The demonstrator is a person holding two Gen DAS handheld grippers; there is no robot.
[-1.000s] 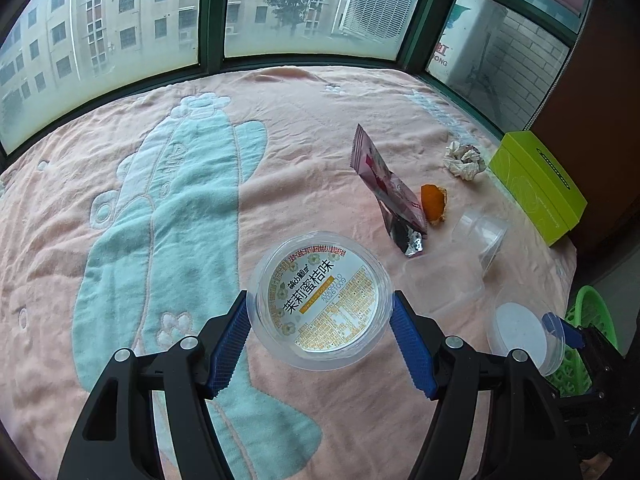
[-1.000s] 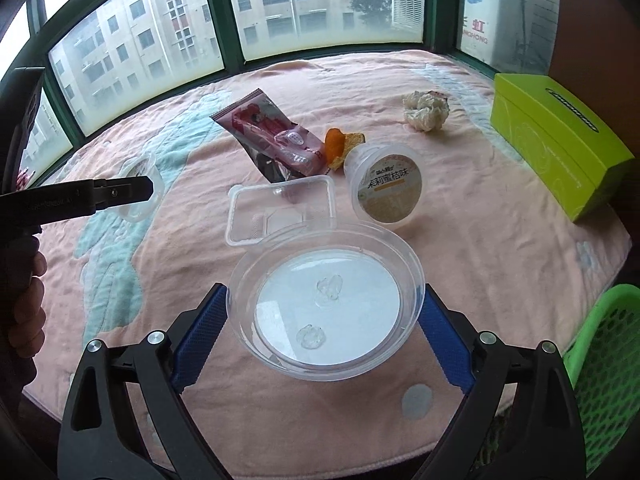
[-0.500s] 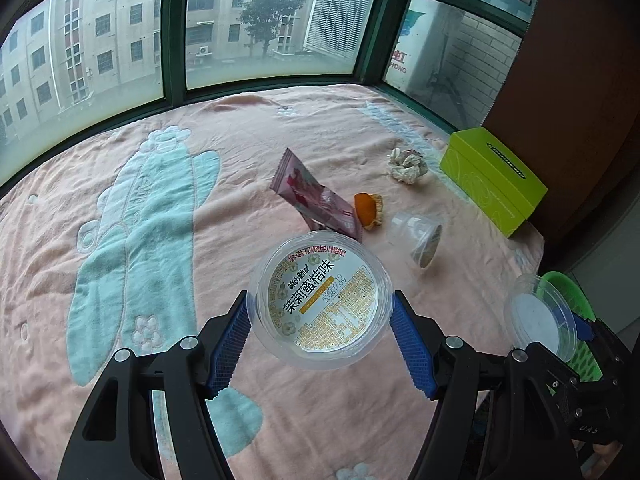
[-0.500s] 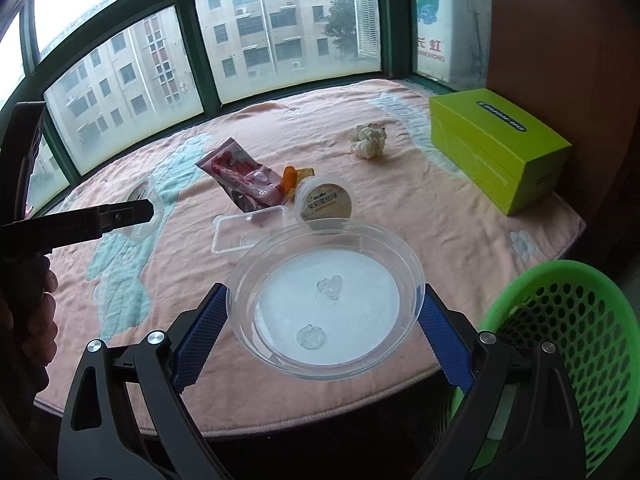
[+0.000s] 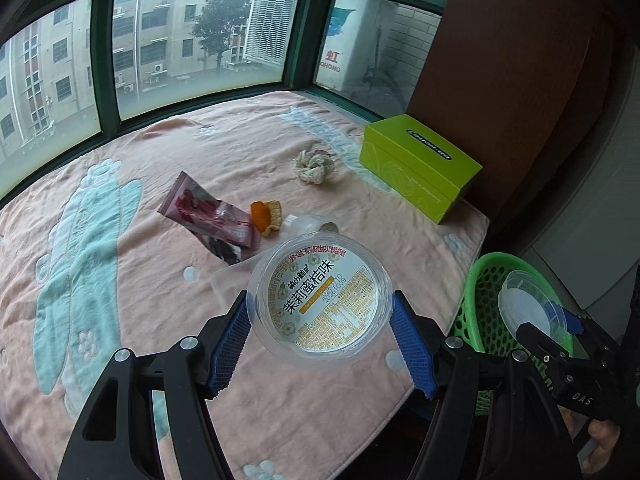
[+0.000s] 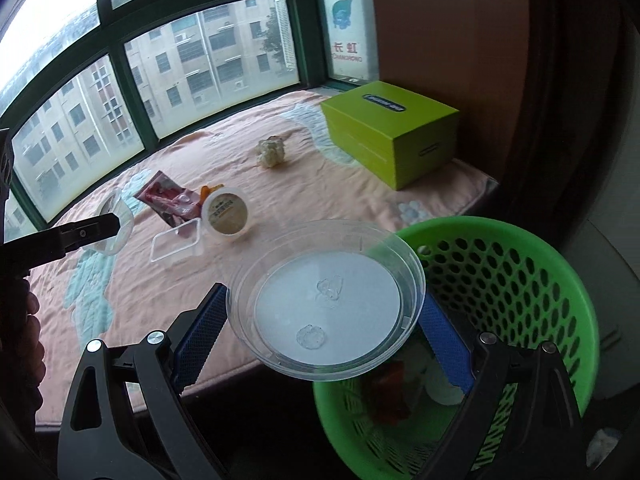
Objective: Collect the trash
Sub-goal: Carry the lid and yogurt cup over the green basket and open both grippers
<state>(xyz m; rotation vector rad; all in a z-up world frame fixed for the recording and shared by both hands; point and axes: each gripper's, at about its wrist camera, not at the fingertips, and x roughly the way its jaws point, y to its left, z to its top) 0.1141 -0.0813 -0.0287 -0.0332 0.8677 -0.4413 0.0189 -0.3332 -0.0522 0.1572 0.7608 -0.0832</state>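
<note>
- The lid (image 6: 328,300), a clear round plastic one with a white inner face, sits clamped between the jaws of the right gripper (image 6: 324,320); its far edge overhangs the rim of the green basket (image 6: 560,280), while the rest of it hangs over the gap beside the bed (image 6: 280,200).
- The cup (image 5: 320,300), a clear tub showing a printed yellow-and-white label, is clamped across its width by the jaws of the left gripper (image 5: 320,332) and hangs over the bed's near right corner, short of the basket (image 5: 476,292).
- Step in hand, as judged: carrying both pieces to the basket, the lid leading.
- Next move, as judged: bring the lid fully over the basket's mouth and part the jaws; the cup needs more travel toward the basket before its release.
- The basket already holds some pieces, too dim to name.
- Left on the bed: a pink wrapper (image 5: 208,216), an orange peel (image 5: 262,216), a crumpled tissue (image 5: 314,166), a second cup (image 6: 225,215) lying on its side, a clear tray (image 6: 176,240). A green box (image 5: 416,168) stands near the far edge.
- Against the earlier frames: both grippers hung over the middle of the bed and the basket showed only at the picture's edge; now it fills the right view's lower corner. Both grips are unchanged.
</note>
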